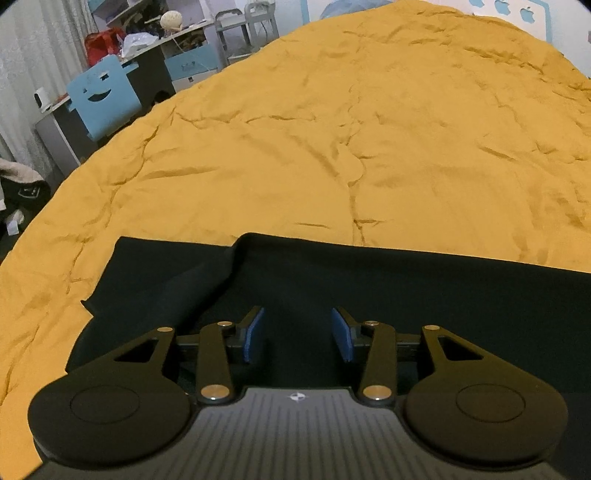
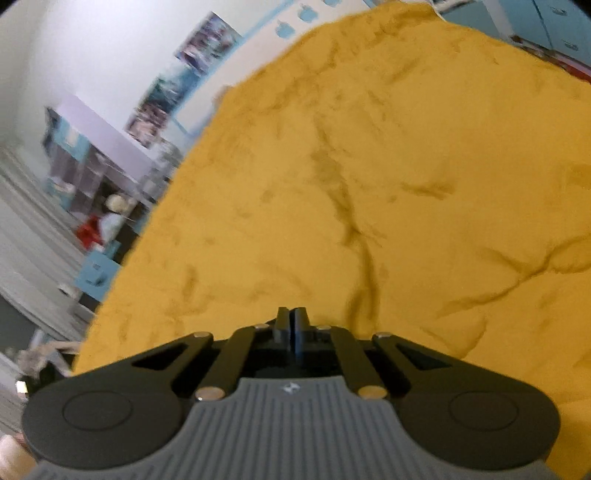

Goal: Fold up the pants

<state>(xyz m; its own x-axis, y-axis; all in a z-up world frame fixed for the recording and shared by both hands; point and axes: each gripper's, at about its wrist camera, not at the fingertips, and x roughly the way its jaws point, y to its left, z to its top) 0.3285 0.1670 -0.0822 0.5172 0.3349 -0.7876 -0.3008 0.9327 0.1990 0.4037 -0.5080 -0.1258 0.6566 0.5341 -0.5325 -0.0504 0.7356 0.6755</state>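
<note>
Black pants (image 1: 369,280) lie flat on a yellow bedspread (image 1: 332,129), filling the lower part of the left wrist view, with one raised fold running to the far edge at left of centre. My left gripper (image 1: 297,334) is open, its blue pads (image 1: 255,336) apart just above the pants and holding nothing. My right gripper (image 2: 293,326) is shut with its fingers pressed together over the yellow bedspread (image 2: 369,184). No pants show in the blurred right wrist view.
The bed's left edge drops to the floor. Beyond it stand a blue smiley-face chair (image 1: 103,96), a cluttered desk (image 1: 166,44) and a grey stool (image 1: 245,26). Posters (image 2: 166,88) hang on the white wall.
</note>
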